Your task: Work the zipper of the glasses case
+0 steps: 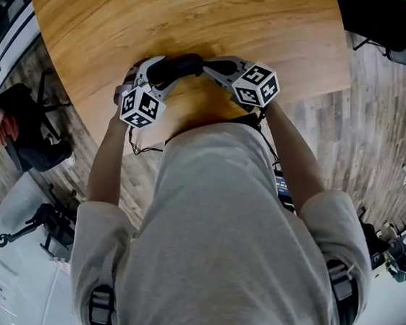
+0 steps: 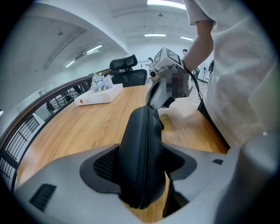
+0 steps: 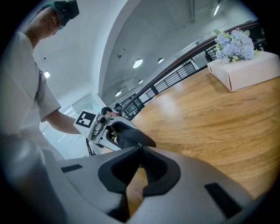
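Progress looks early: the hold is set up, but the zipper [image 2: 147, 144] itself appears not yet run. The glasses case [image 2: 142, 131] is held on edge just above the wooden table [image 1: 204, 20], close to the person's body, between the two tools. The left gripper [image 2: 141, 175] clamps one end of it, with both pads pressed against the case's flat sides and the seam facing up. Along the stretch that shows in the left gripper view, the teeth lie closed in one unbroken dark line.

At the far end, the right gripper [image 3: 140, 149] has its fingers pressed almost together. Their tips pinch a small metal piece, which I take for the pull tab [image 3: 140, 145] (it is too small to be sure), right at the end of the case.

So the steadying and the catch on the tab seem done. What is left, by my reading, is the whole travel: drawing the slider along the curved edge while the left side keeps the case from twisting.
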`<action>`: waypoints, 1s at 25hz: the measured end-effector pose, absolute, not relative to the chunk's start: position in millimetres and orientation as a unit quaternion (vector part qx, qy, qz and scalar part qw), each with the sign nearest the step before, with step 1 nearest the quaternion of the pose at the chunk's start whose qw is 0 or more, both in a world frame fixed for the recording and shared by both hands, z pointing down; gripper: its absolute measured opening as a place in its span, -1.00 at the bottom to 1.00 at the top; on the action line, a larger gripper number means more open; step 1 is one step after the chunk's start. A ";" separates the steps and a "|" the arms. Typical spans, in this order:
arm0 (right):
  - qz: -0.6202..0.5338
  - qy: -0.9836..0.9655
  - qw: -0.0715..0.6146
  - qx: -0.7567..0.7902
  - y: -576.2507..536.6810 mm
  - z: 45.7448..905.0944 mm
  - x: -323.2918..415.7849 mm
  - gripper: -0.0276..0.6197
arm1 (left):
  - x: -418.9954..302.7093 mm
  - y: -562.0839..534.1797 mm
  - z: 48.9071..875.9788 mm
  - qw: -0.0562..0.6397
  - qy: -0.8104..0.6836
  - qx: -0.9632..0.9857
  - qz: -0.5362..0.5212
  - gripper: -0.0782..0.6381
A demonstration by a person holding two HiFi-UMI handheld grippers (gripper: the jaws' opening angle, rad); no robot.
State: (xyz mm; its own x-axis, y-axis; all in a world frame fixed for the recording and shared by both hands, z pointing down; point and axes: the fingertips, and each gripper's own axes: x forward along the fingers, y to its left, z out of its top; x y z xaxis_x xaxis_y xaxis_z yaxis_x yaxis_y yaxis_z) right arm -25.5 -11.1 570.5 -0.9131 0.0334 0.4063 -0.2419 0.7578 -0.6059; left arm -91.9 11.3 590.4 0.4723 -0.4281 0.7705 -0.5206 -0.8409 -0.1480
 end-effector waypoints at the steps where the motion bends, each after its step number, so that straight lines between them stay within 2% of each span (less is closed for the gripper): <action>1: 0.342 -0.917 0.199 0.053 -10.5 569.5 -25.1 -0.80 | -91.6 11.7 591.8 0.054 -0.276 0.856 0.435 0.06; 13: 0.342 -0.906 0.243 0.061 -8.9 575.4 -19.2 -0.82 | -83.5 13.5 606.0 0.076 -0.270 0.843 0.459 0.04; 19: 0.391 -0.890 0.234 0.030 -0.1 570.1 -13.3 -0.83 | -77.7 15.0 605.7 0.057 -0.246 0.847 0.468 0.02; 25: 0.380 -0.889 0.253 0.040 3.4 577.8 -11.4 -0.83 | -75.7 17.0 609.2 0.045 -0.231 0.836 0.495 0.02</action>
State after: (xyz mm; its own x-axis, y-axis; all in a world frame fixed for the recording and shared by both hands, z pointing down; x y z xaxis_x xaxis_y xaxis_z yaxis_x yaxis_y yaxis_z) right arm -11.4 3.4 577.8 -0.8684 0.1215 0.4807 -0.2635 0.7082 -0.6550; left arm -75.7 17.0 609.2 0.4034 -0.3421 0.8487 -0.4313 -0.8891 -0.1533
